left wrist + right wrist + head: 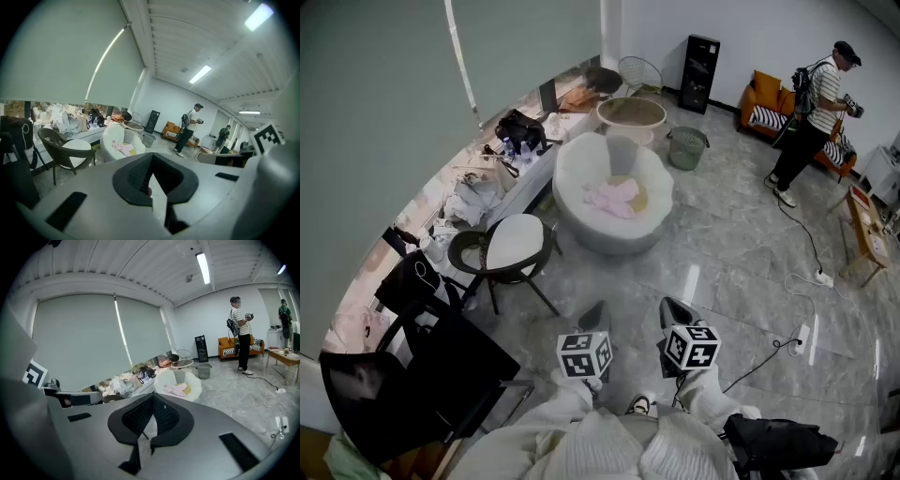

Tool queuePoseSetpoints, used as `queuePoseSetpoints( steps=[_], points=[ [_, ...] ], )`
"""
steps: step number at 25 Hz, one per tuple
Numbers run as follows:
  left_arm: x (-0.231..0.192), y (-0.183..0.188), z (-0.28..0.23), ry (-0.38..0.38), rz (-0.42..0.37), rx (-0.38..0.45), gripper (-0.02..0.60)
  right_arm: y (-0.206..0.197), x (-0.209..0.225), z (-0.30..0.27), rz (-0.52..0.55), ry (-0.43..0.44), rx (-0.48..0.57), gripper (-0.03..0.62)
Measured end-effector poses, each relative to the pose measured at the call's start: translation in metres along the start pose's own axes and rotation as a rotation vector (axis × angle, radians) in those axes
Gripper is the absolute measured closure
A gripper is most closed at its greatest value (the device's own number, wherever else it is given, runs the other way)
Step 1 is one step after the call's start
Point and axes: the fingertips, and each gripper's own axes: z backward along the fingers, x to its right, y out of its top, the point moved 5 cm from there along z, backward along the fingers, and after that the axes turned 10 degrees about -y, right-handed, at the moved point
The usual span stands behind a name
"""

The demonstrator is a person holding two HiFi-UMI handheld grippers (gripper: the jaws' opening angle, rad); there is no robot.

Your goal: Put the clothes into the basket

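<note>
Pink clothes (614,197) lie on the seat of a round white armchair (581,164) in the middle of the room. A grey-green basket (686,147) stands on the floor behind the armchair to its right. My left gripper (598,311) and right gripper (673,307) hover side by side near my body, well short of the armchair, both shut and empty. The left gripper view shows the left gripper (152,157) with jaws together, pointing toward the clothes (124,148) and basket (147,139). In the right gripper view the right gripper (152,397) is likewise shut, the clothes (177,390) and basket (204,371) beyond it.
A dark wicker chair (517,246) with a white cushion stands left of the armchair. A cluttered counter (487,183) runs along the window. A round table (630,112) sits behind. A person (816,103) stands far right. A cable and power strip (803,336) lie on the floor.
</note>
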Motion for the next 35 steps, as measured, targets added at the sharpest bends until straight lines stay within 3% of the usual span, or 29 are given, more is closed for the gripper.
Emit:
queuePoseSetpoints(
  steps=[17, 30, 35],
  points=[
    [0.020, -0.008, -0.029, 0.005, 0.014, -0.002, 0.584, -0.001, 0.033, -0.007, -0.022, 0.012, -0.016, 0.569],
    [0.074, -0.023, -0.089, -0.009, 0.018, -0.023, 0.584, -0.007, 0.116, -0.008, -0.043, 0.008, -0.068, 0.569],
    [0.075, -0.022, -0.103, 0.006, -0.004, -0.060, 0.584, -0.007, 0.138, -0.018, -0.100, -0.014, -0.082, 0.569]
  ],
)
